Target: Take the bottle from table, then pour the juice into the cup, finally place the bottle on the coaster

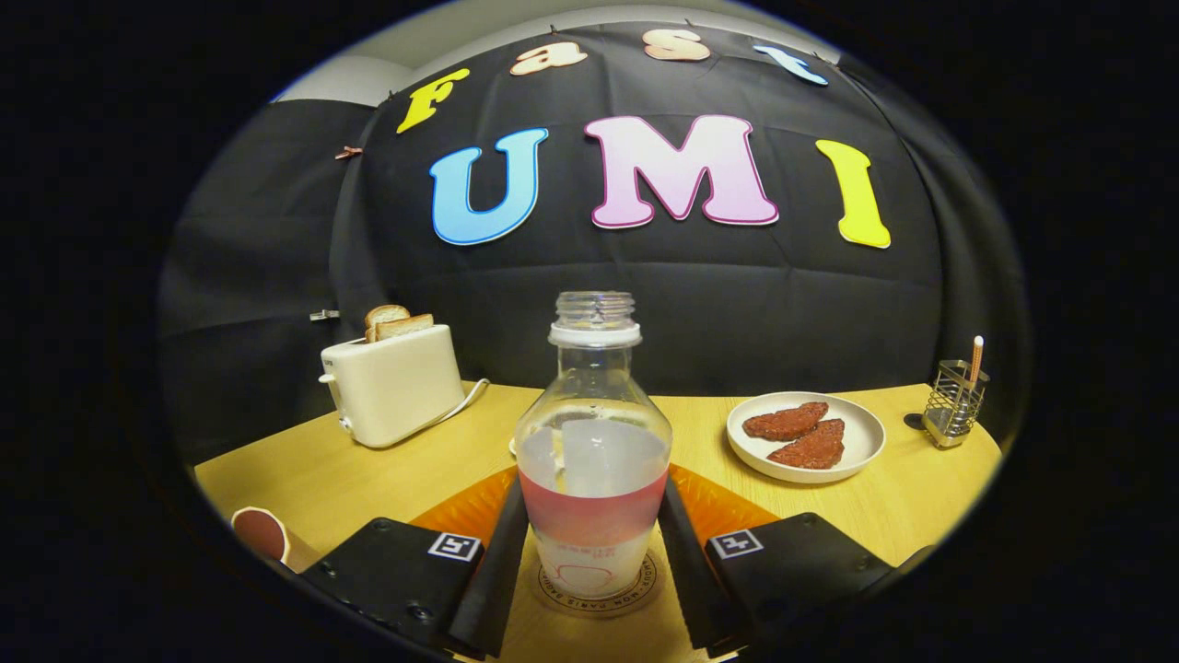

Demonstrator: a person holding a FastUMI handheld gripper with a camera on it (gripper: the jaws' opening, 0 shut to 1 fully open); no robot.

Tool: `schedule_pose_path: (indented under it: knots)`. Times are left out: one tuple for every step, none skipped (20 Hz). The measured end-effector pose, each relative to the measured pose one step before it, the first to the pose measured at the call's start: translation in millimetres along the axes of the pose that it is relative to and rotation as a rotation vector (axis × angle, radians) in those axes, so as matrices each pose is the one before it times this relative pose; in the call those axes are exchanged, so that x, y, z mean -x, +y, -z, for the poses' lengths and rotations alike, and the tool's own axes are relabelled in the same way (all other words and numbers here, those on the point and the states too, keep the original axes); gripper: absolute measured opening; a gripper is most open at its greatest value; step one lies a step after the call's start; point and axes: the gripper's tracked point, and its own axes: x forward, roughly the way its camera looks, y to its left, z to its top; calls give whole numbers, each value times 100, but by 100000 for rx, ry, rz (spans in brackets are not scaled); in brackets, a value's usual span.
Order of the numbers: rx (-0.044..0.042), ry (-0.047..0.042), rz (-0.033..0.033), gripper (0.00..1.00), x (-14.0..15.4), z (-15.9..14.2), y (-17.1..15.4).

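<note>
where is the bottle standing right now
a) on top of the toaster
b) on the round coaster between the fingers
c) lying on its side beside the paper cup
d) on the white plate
b: the uncapped bottle stands upright on the round coaster, with the gripper fingers at either side of its lower body; whether they press on it cannot be told.

A clear, glossy plastic bottle (593,451) is standing at the frame's centre on a round paper-like coaster (599,589), the pale matt wood-grain table (368,474) is spreading across the lower half, a smooth cream plastic toaster (391,387) is sitting centre left, and a wire-metal holder (956,405) is glinting centre right.
</note>
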Motion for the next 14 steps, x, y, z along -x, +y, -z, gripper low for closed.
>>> schedule_pose_path:
  knots:
    - [-502, 229, 295, 75, -148, 103, -29]
    - [-289, 335, 406, 75, 51, 145, -66]
    - [-279, -268, -38, 76, 2, -150, 48]
    - [91, 30, 344, 76, -4, 43, -76]
    - [-133, 93, -22, 76, 40, -27, -12]
    - [-88, 539, -208, 77, 43, 113, 91]
    - [-295, 675, -532, 77, -19, 116, 107]
    - [-25, 950, 51, 78, 66, 173, -34]
    - [-305, 724, -478, 80, 182, 215, 178]
    - [-452, 673, -528, 82, 129, 108, 189]
    - [-339, 751, -35, 88, 104, 104, 9]
    - [-443, 589, 305, 93, 258, 41, -132]
    - [-732, -31, 283, 99, 23, -72, -144]
    - [-953, 11, 212, 99, 127, -21, -201]
